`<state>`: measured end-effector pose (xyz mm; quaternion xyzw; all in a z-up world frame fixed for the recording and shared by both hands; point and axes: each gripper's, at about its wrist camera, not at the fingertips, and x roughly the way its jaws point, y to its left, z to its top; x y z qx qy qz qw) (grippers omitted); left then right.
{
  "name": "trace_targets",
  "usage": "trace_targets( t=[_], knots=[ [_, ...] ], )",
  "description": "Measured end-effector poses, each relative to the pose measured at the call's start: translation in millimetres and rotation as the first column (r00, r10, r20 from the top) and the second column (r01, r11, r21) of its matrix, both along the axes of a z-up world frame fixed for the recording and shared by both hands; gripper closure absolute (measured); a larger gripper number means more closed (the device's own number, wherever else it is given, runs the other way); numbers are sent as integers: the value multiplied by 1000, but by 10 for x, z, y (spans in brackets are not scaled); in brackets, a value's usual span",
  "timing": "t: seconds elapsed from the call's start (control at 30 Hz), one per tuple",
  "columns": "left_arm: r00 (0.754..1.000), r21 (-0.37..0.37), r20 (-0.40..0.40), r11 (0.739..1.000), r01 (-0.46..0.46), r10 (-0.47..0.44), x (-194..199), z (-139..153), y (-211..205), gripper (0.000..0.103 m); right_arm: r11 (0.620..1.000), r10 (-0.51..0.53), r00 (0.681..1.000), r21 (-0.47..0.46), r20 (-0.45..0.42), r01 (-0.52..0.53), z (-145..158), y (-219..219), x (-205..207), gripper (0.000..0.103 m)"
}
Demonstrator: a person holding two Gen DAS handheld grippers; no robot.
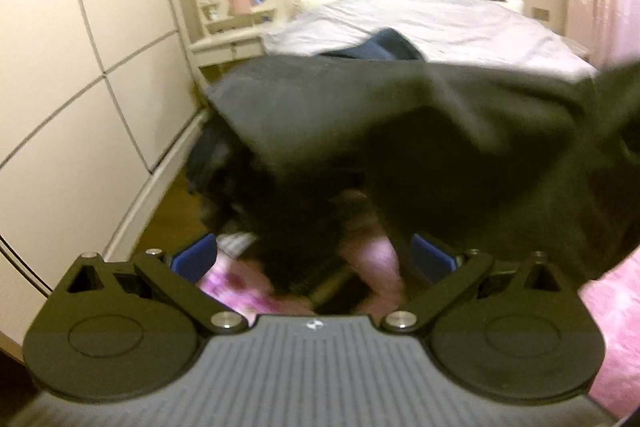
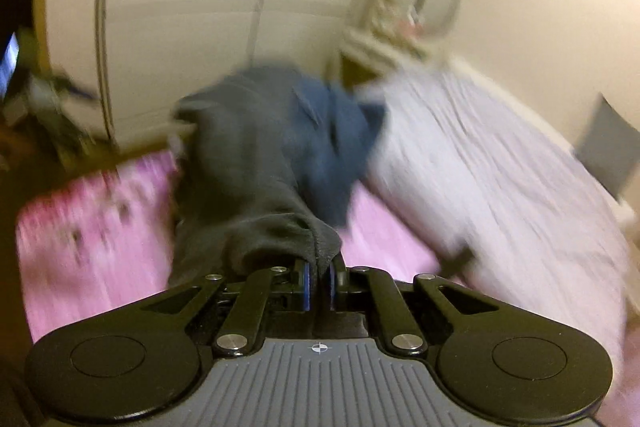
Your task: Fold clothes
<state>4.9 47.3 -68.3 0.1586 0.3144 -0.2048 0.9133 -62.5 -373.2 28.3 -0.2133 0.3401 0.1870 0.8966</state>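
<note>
My right tool (image 2: 319, 277) pinches the dark garment's (image 2: 248, 163) edge, lifting it over the pink rug (image 2: 92, 227) beside the bed (image 2: 500, 163). My left tool (image 1: 314, 257) gapes wide, empty, under the cloth.

A dark garment (image 2: 248, 163) is clamped at its edge between the closed fingers of the right gripper (image 2: 319, 281). Behind it, a second garment (image 2: 340, 147) is draped; the bed (image 2: 500, 163) lies to the right and the wardrobe (image 2: 192, 7) behind.

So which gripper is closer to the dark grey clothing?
Right. The right gripper has its fingers pinched on the dark grey clothing; the left gripper is open, with the cloth hanging just ahead.
</note>
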Motion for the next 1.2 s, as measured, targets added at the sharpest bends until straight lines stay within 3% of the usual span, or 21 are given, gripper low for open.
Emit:
trace_targets(
  t=[0.17, 0.3, 0.4, 0.57, 0.8, 0.9, 0.93, 0.97, 1.0, 1.03, 1.1, 1.2],
  knots=[
    [997, 36, -48, 997, 68, -66, -624, -129, -455, 1, 979, -142, 980, -169, -137, 118, -699, -831, -560, 96],
    [984, 66, -89, 985, 159, -153, -975, -251, -817, 1, 969, -232, 942, -139, -244, 203, -1024, -1339, -1036, 96],
    [965, 88, -115, 965, 248, -238, -1177, -354, -1098, 1, 975, -221, 932, -84, -287, 205, -1116, -1328, -1227, 96],
    [906, 93, -126, 904, 416, -404, -1252, -471, -1524, 1, 977, -186, 904, 24, -386, 212, -1314, -1021, -1440, 96],
    [831, 54, -128, 833, 550, -541, -1009, -552, -1844, 1, 968, 11, 811, 209, -585, 138, -1529, -234, -1744, 96],
    [803, 47, -140, 806, 590, -579, -891, -613, -1921, 1, 968, 17, 784, 205, -621, 142, -1692, 4, -1732, 96],
    [794, 45, -147, 798, 601, -590, -851, -647, -1959, 1, 972, -4, 779, 181, -626, 150, -1739, 48, -1726, 92],
    [785, 42, -154, 790, 612, -600, -811, -680, -1998, 1, 972, -18, 778, 171, -628, 161, -1759, 49, -1711, 69],
    [776, 39, -161, 782, 623, -610, -771, -714, -2037, 1, 971, -35, 782, 165, -623, 175, -1742, 38, -1718, 54],
    [768, 41, -168, 774, 632, -618, -743, -753, -2088, 1, 969, -50, 786, 161, -616, 188, -1720, 24, -1726, 30],
    [756, 52, -190, 763, 645, -626, -697, -832, -2224, 1, 963, -64, 805, 175, -590, 205, -1627, -60, -1739, 28],
    [734, 44, -220, 745, 665, -643, -673, -914, -2459, 1, 947, -102, 825, 200, -556, 252, -1657, -483, -1439, 28]
  ],
)
